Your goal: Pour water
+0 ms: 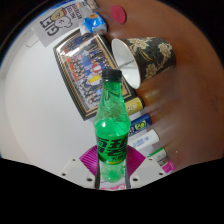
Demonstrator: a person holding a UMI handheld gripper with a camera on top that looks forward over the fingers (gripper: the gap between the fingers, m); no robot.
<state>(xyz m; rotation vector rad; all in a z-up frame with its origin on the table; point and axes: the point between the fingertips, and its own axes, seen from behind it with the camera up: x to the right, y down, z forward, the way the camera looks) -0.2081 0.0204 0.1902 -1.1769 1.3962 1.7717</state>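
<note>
A green plastic bottle [112, 125] with a green cap and a dark label stands upright between my fingers. My gripper [112, 163] is shut on the bottle's lower body, both pink pads [90, 160] pressing its sides. Beyond the bottle, to the right, a paper cup [148, 56] with a dark floral pattern lies tilted with its white opening facing the bottle's cap. The bottle looks lifted over the white table [35, 100]. I cannot tell whether there is liquid in the cup.
A framed picture or magazine [85, 58] lies flat on the table behind the bottle. Small cartons and packets [140, 125] lie to the bottle's right. A printed box [60, 22] and a pink object [117, 14] sit at the far side.
</note>
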